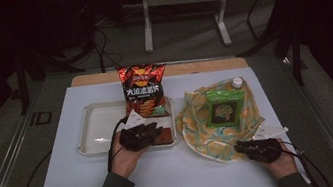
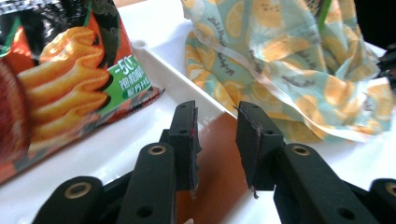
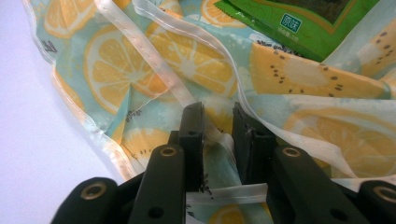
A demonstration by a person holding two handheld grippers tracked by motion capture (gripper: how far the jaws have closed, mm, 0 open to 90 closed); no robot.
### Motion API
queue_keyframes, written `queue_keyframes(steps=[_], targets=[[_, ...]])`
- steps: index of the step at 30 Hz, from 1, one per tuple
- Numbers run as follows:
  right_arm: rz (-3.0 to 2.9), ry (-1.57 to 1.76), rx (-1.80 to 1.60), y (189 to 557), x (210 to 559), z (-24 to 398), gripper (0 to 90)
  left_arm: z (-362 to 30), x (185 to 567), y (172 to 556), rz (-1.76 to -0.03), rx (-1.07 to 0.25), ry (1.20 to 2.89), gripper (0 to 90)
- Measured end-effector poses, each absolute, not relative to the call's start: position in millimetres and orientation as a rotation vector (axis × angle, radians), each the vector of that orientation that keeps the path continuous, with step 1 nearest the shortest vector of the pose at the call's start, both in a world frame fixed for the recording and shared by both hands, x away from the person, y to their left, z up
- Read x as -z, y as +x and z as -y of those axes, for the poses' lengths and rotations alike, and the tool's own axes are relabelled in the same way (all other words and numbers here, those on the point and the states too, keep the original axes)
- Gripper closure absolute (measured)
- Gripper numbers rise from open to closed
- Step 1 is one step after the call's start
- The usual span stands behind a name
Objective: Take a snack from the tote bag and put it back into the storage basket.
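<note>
High view, left hand-held gripper jaws apart over white tray beside chip bag, right hand-held gripper clamped on fruit-print bag edge.

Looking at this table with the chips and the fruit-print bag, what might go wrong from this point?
The right gripper seems to pinch only a thin edge strip of the lemon-print plastic bag, so the film could slip out or stretch if pulled.

The green snack packet lies on the bag's loose folds; a tug might tip it off.

The left gripper stands open at the white tray's rim, beside the leaning red chip bag, and could knock it over.
</note>
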State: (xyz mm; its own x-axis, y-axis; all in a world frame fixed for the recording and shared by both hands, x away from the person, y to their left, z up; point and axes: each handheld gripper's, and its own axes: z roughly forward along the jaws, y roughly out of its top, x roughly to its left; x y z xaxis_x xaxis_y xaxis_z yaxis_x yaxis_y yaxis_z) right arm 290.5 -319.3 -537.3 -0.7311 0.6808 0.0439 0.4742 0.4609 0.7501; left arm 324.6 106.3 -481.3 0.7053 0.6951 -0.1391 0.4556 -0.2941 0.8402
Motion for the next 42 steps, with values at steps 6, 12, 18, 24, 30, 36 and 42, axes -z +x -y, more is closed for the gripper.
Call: queue_keyframes(steps=[6, 12, 18, 24, 30, 36, 42], targets=[[-2.454, 0.998, -1.138, 290.5, 537.1, 319.4, 72.1, -110.3, 490.0, 310.6, -0.894, -0.298, 1.949, 64.7], [-2.455, 1.008, -1.136, 289.6, 536.5, 319.6, 71.6, -113.2, 494.4, 303.8, -0.913, -0.286, 1.960, 60.6], [-2.464, 1.001, -1.122, 287.5, 534.9, 319.7, 70.9, -118.4, 499.5, 302.9, -0.910, -0.277, 1.931, 57.1], [-2.479, 0.997, -1.098, 287.6, 532.2, 319.9, 71.0, -115.7, 501.8, 304.4, -0.875, -0.316, 1.931, 57.1], [-2.475, 0.996, -1.086, 286.3, 528.9, 322.4, 70.7, -112.5, 502.0, 300.9, -0.854, -0.367, 1.947, 58.0], [-2.466, 0.998, -1.093, 283.2, 522.6, 325.7, 69.1, -108.9, 500.6, 297.0, -0.818, -0.386, 1.948, 58.2], [-2.462, 0.968, -1.117, 278.5, 511.8, 327.7, 68.9, -107.6, 500.9, 296.8, -0.805, -0.385, 1.948, 57.6]])
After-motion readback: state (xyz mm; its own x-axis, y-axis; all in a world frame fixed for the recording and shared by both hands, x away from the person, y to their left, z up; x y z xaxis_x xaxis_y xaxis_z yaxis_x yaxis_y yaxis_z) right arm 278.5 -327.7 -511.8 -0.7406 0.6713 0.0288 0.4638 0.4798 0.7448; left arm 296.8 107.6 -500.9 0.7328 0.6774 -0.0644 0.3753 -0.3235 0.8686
